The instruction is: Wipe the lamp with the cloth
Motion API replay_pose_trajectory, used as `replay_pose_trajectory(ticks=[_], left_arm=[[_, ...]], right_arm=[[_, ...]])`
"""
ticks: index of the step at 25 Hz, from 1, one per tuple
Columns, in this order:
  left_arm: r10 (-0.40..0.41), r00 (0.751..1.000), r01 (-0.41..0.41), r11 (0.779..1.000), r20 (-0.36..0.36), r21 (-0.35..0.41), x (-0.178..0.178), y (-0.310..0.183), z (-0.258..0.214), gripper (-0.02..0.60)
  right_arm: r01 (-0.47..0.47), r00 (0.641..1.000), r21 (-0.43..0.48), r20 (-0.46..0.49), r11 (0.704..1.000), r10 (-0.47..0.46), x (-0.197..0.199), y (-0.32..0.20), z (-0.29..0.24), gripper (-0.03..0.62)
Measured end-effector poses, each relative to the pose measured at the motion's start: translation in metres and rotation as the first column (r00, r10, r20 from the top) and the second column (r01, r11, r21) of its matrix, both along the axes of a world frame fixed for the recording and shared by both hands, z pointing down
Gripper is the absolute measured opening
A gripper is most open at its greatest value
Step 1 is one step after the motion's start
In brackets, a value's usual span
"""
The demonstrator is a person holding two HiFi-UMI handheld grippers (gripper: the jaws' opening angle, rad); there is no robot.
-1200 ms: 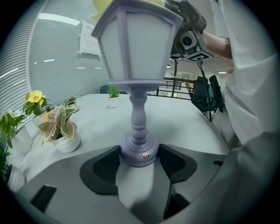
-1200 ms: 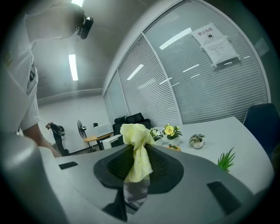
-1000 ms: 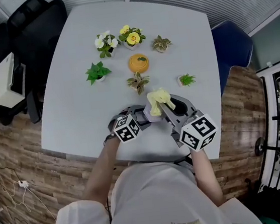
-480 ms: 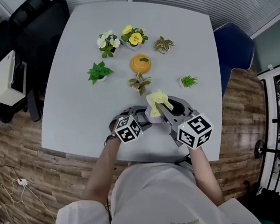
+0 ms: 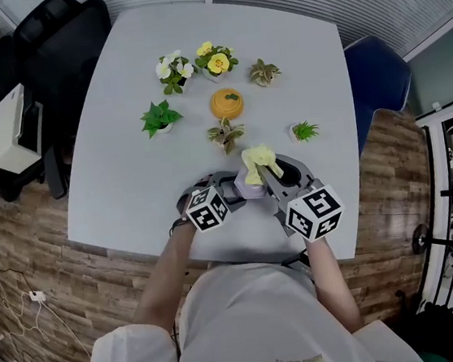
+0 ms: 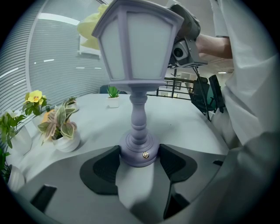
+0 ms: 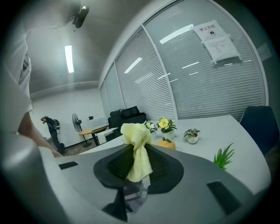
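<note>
A lilac lantern-shaped lamp (image 6: 139, 65) stands on the grey table near its front edge. My left gripper (image 6: 140, 159) is shut on the lamp's round base, a jaw on each side of it. My right gripper (image 7: 139, 164) is shut on a pale yellow cloth (image 7: 138, 148), which bunches above the jaws. In the head view the cloth (image 5: 258, 161) rests over the lamp's top (image 5: 250, 188), with the right gripper (image 5: 269, 177) above it and the left gripper (image 5: 232, 190) low at its left.
Small potted plants stand farther back: white flowers (image 5: 172, 69), yellow flowers (image 5: 216, 60), a green one (image 5: 157, 116), variegated ones (image 5: 263, 71) (image 5: 225, 134), a grass tuft (image 5: 304, 131). An orange pumpkin-like pot (image 5: 226, 102) sits among them. A blue chair (image 5: 377, 75) is at the right.
The cloth in the right gripper has shifted slightly over the lamp's top. The left gripper and lamp stay put.
</note>
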State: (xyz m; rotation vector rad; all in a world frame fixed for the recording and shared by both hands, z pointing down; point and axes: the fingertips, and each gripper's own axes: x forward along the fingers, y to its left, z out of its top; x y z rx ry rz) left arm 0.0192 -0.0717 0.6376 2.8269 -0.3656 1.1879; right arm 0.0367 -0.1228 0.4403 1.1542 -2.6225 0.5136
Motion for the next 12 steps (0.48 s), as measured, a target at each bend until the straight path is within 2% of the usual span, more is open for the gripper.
replay_pose_trajectory(ticks=[12], left_arm=[[0.0,1.0,0.0,1.0,0.002,-0.003,-0.001,0.0,0.001,0.296]], right_arm=[[-0.049,0.999,0.001,-0.016,0.999,0.049,0.013,0.006,0.004,0.087]])
